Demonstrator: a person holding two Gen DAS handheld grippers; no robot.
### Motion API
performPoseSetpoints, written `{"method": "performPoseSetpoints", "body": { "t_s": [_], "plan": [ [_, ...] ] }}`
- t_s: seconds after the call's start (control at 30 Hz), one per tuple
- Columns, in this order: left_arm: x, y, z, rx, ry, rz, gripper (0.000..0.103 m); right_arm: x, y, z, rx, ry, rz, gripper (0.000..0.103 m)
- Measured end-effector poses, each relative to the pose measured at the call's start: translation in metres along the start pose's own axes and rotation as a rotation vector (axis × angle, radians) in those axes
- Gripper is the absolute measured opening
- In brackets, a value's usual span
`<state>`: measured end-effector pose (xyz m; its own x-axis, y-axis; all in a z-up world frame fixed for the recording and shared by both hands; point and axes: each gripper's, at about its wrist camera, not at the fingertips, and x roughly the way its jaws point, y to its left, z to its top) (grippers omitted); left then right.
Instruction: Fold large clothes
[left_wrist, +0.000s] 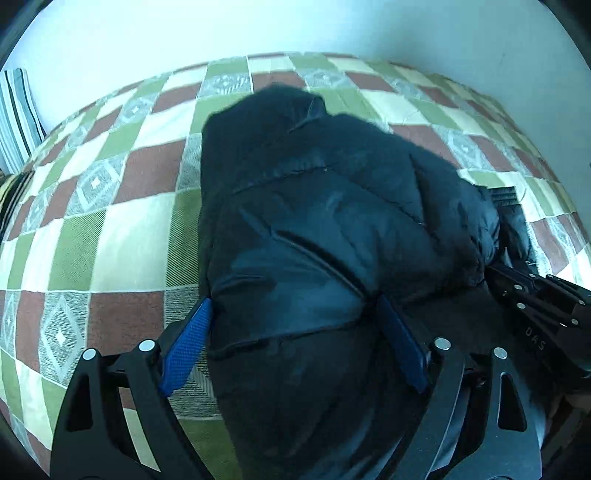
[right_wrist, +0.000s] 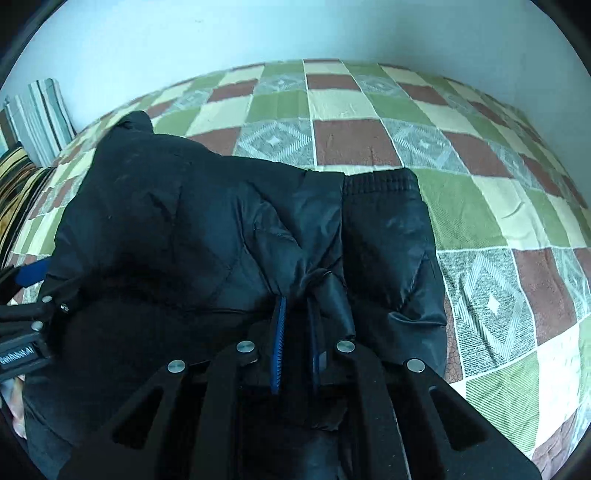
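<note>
A: Our right gripper (right_wrist: 297, 306) pinches a fold of the black jacket (right_wrist: 207, 229) low in the frame's centre; our left gripper (left_wrist: 291, 317) stands wide, straddling the bulky near edge.

B: We judge it half folded: bundled mid-frame on the checked bedspread (right_wrist: 480, 206), ribbed cuff (right_wrist: 380, 182) showing, with squaring up left.

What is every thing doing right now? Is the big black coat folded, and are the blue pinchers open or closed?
Black padded jacket: bunched in a heap on the bed, not neatly folded.
Ribbed black cuff: lying flat on the bedspread.
Left gripper: jaws wide, straddling a fold of the jacket.
Right gripper: shut, pinching jacket fabric.
Checked patchwork bedspread: spread flat, slightly creased.
Striped pillow: propped at the wall.
</note>
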<state>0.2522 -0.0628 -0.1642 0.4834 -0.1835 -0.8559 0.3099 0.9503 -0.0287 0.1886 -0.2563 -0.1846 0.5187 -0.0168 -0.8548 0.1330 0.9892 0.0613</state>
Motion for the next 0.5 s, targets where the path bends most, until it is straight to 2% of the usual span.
{"method": "performPoseSetpoints", "body": {
  "t_s": [0.1, 0.27, 0.4, 0.5],
  "plan": [
    [-0.034, 0.008, -0.01, -0.069, -0.055, 0.015, 0.083, -0.024, -0.007, -0.006, 0.046, -0.037, 0.037, 0.012],
    [-0.082, 0.005, -0.044, -0.071, -0.14, 0.037, 0.083, -0.075, -0.005, -0.026, 0.055, -0.109, 0.023, 0.015],
    [-0.084, 0.002, -0.067, -0.078, -0.114, 0.042, 0.083, -0.087, -0.004, -0.047, 0.053, -0.102, 0.011, 0.022],
    [-0.072, -0.002, -0.079, -0.073, -0.104, 0.064, 0.086, -0.078, -0.003, -0.061, 0.043, -0.065, -0.009, 0.024]
  ]
}}
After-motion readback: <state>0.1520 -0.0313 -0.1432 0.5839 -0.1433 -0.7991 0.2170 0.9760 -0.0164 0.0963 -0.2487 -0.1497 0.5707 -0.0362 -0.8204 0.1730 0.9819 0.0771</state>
